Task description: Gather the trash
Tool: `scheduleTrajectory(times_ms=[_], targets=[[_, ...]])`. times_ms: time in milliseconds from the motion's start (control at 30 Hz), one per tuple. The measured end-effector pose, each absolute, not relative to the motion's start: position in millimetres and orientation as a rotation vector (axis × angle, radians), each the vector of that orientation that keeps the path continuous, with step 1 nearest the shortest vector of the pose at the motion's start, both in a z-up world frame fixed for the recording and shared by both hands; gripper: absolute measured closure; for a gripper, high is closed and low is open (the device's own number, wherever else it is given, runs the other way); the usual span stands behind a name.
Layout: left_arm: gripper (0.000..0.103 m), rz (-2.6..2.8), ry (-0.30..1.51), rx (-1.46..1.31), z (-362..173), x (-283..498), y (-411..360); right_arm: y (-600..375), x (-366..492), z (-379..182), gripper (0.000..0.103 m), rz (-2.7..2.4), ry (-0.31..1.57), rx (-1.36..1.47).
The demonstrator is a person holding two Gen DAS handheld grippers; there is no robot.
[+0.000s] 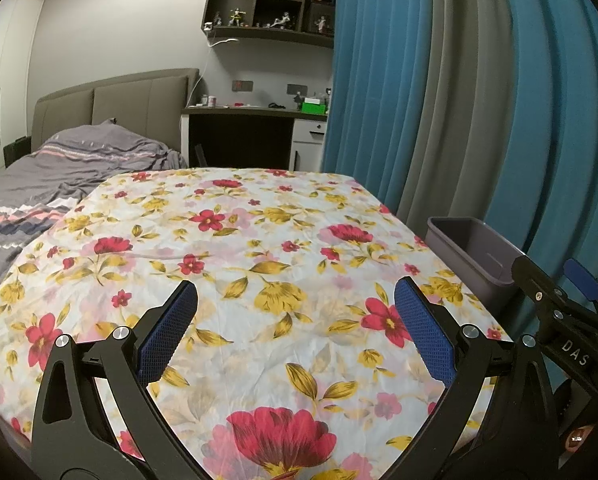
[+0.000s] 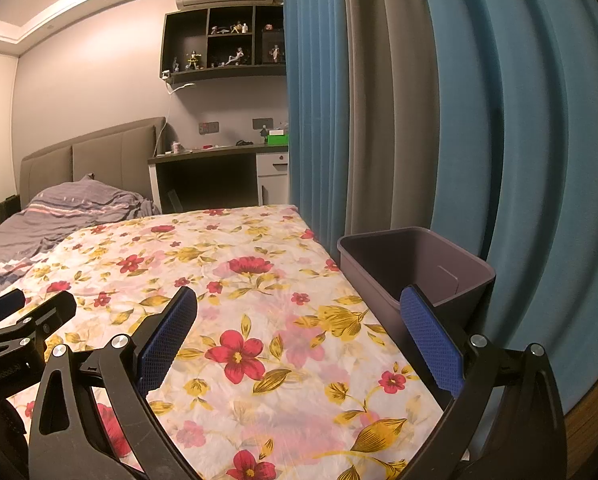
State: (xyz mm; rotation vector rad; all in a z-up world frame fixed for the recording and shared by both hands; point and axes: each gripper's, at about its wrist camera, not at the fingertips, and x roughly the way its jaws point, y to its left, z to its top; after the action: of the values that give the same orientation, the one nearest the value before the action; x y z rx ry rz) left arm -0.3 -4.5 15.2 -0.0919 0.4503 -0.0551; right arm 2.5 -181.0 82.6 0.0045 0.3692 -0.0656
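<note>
A table with a floral cloth (image 1: 259,264) fills the middle of both views (image 2: 219,300). No trash shows on it. A grey-purple bin (image 1: 473,256) stands at the table's right edge, by the curtain; in the right wrist view the bin (image 2: 419,264) looks empty where its inside shows. My left gripper (image 1: 295,328) is open and empty above the near part of the cloth. My right gripper (image 2: 299,332) is open and empty, its right finger in front of the bin. Each gripper shows at the edge of the other's view.
A blue and grey curtain (image 1: 479,100) hangs close on the right. A bed with grey striped bedding (image 1: 51,176) lies to the left. A desk (image 1: 255,114) and a wall shelf (image 1: 271,4) with figurines stand at the back.
</note>
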Motion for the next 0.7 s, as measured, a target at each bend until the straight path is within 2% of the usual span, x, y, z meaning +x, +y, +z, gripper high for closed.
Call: scheduleTrajectory(times_ms=[700], targets=[[0.006,-0.056,0.452,-0.094,14.5,-0.8,-5.3,-182.1,1.8,82.4,0.006,-0.065,0.368,0.007]])
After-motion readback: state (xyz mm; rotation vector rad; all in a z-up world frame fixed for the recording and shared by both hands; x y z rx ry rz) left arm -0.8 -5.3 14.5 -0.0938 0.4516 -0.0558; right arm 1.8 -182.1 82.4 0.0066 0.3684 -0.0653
